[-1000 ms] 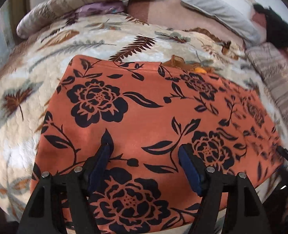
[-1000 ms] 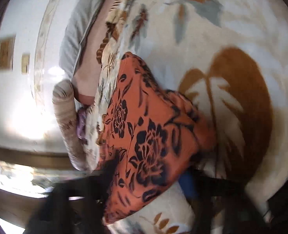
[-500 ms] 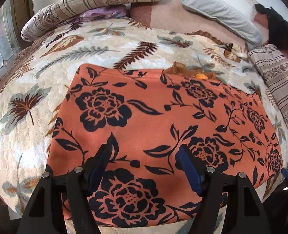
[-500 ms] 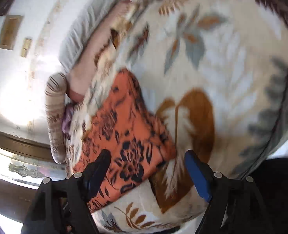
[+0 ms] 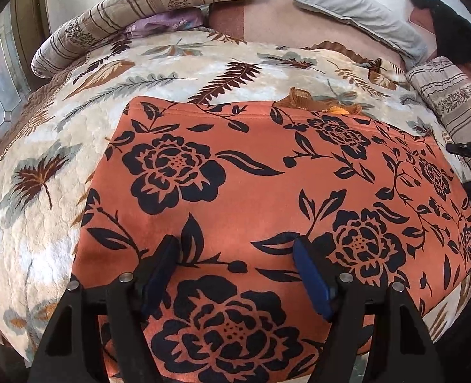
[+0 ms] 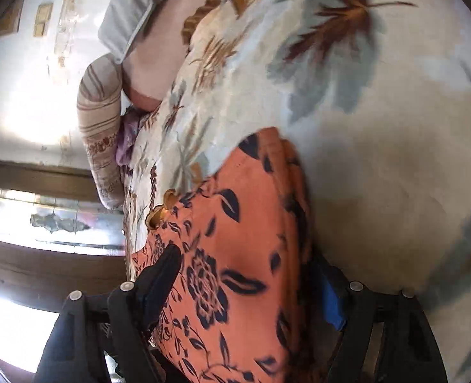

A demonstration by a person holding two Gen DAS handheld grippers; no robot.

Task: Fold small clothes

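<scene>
The right tool (image 6: 245, 284) swung back over the orange flowered cloth's (image 5: 267, 207) right end, its jaws closing, maybe not gripping yet. The left tool (image 5: 235, 271) stays apart over the near edge.

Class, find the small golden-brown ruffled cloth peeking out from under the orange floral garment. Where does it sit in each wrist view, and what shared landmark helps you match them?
Left wrist view: golden-brown ruffled cloth at the orange floral garment's far edge, upper centre-right.
Right wrist view: ruffled cloth at the garment's left edge, left of centre.
Shared landmark: the striped bolster pillow with purple cloth beside it.
</scene>
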